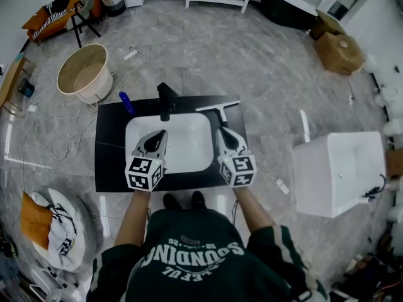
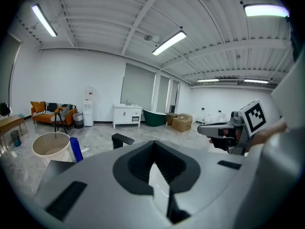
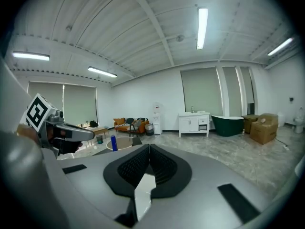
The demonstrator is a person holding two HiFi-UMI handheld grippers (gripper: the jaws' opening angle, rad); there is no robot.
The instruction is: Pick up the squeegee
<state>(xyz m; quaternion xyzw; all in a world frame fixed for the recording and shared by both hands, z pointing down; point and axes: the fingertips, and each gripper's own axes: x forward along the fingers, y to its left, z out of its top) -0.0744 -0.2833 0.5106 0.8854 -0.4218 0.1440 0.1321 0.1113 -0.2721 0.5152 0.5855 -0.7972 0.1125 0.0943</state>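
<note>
Hovering over the white basin (image 1: 189,153) set in the black counter (image 1: 108,150), both tools point away from the person, toward the top of the frame. Left gripper (image 1: 161,133): jaws together at the tips, nothing between them. Right gripper (image 1: 221,131): same, closed and empty. The squeegee (image 1: 218,107) lies flat on the counter at the basin's upper right corner, right of the black faucet (image 1: 165,97). Its handle runs down toward the right gripper's tip, near it but apart. Judged step: approach, no grasp begun. The right gripper is the closer one. The next move would call for parting its jaws, going forward and down, and straddling the handle before closing. The blue bottle (image 1: 126,102) at the counter's upper left is well clear.
</note>
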